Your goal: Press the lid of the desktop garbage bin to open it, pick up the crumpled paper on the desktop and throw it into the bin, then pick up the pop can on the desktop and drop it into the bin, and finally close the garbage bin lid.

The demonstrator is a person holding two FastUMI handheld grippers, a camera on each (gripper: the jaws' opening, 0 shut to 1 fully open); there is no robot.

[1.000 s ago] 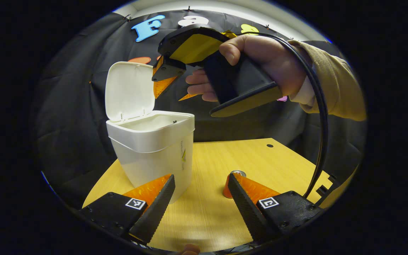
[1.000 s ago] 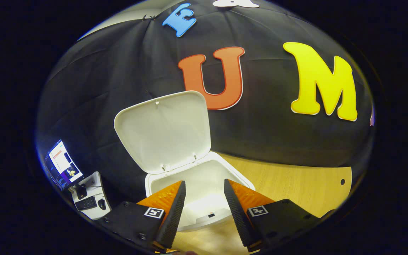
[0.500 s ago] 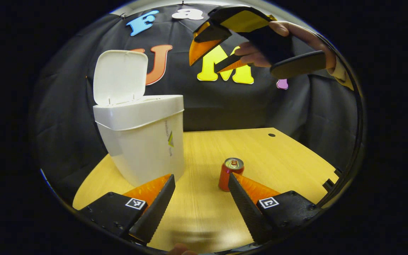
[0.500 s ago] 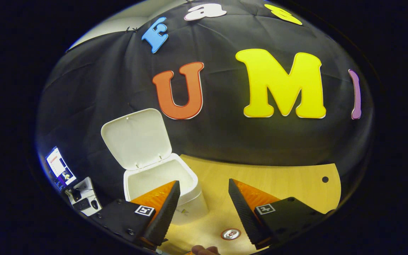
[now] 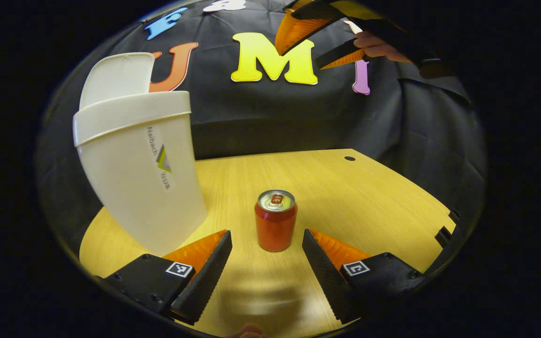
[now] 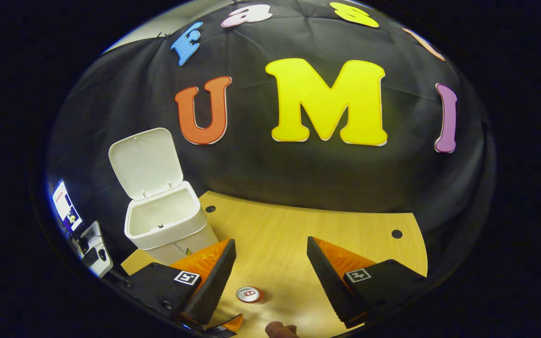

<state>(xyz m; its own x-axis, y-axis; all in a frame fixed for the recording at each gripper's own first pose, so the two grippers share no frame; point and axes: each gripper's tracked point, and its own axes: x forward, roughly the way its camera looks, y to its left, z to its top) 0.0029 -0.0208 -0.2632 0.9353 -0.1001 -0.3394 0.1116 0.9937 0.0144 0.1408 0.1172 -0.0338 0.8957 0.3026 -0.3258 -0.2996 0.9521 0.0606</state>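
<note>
In the left gripper view a red pop can [image 5: 275, 219] stands upright on the wooden desktop [image 5: 374, 202], just ahead of my open left gripper [image 5: 266, 244] and centred between its fingers, untouched. The white garbage bin [image 5: 136, 164] rises at the left with its lid [image 5: 115, 75] raised. My right gripper [image 5: 320, 40] hangs open high at the top, held by a hand. In the right gripper view my right gripper [image 6: 270, 256] is open and empty, high above the desk. Far below it sit the pop can [image 6: 250, 295] and, to the left, the bin [image 6: 165, 223] with its lid [image 6: 142, 162] up.
Round holes [image 6: 396, 233] mark the desktop near its far edge. Beyond the desk's left side, a small table with a screen and keyboard [image 6: 80, 225] stands lower down. A fingertip [image 6: 280, 328] shows at the bottom of the right gripper view.
My left gripper has come down and swung right, so the can now sits centred between its fingers. My right gripper has risen and pulled back from over the bin.
</note>
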